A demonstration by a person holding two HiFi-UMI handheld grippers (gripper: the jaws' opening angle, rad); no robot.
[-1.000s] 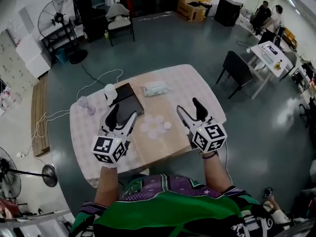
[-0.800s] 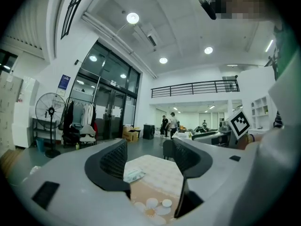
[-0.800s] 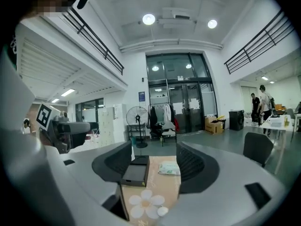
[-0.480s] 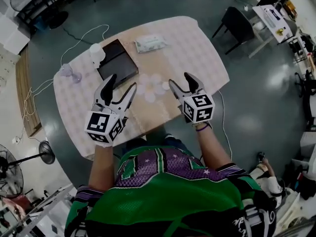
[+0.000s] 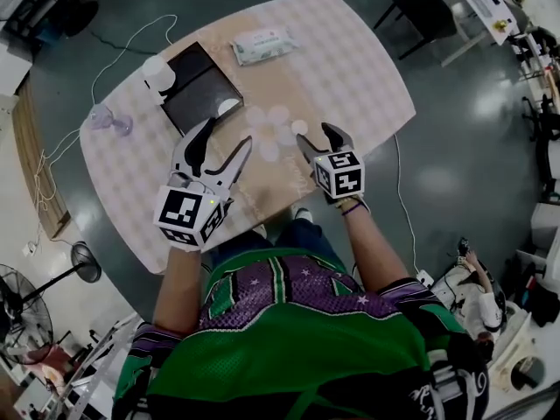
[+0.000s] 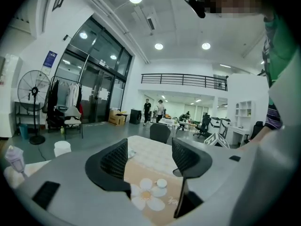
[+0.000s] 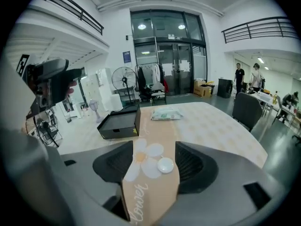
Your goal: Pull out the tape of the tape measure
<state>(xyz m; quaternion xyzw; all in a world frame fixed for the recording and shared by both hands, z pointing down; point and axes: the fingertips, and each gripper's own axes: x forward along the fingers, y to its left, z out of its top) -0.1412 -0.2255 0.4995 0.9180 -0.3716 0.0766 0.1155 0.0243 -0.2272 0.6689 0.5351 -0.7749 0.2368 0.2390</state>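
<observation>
The tape measure [image 5: 299, 127] is a small white round disc. It lies on the flower print of the tan runner [image 5: 262, 160], also seen as tape measure [image 7: 165, 165] and tape measure [image 6: 161, 183]. My right gripper [image 5: 317, 138] hovers just short of it, the disc in line with the gap ahead of the jaws. Those jaws are closing slightly but still stand wide, with nothing between them. My left gripper [image 5: 226, 143] hangs open and empty over the runner's left side, a little apart from the disc.
On the table [image 5: 367, 68] a black tray [image 5: 199, 86] sits far left, with a white cup [image 5: 156, 68] and a purple stemmed object [image 5: 103, 116] beyond it. A wipes packet [image 5: 262, 44] lies at the far side. A dark chair [image 5: 418, 7] stands off the table's right.
Both grippers have moved forward from the table's near edge toward the flower print. The right one now sits close to the white disc. The head view has tilted further down.
</observation>
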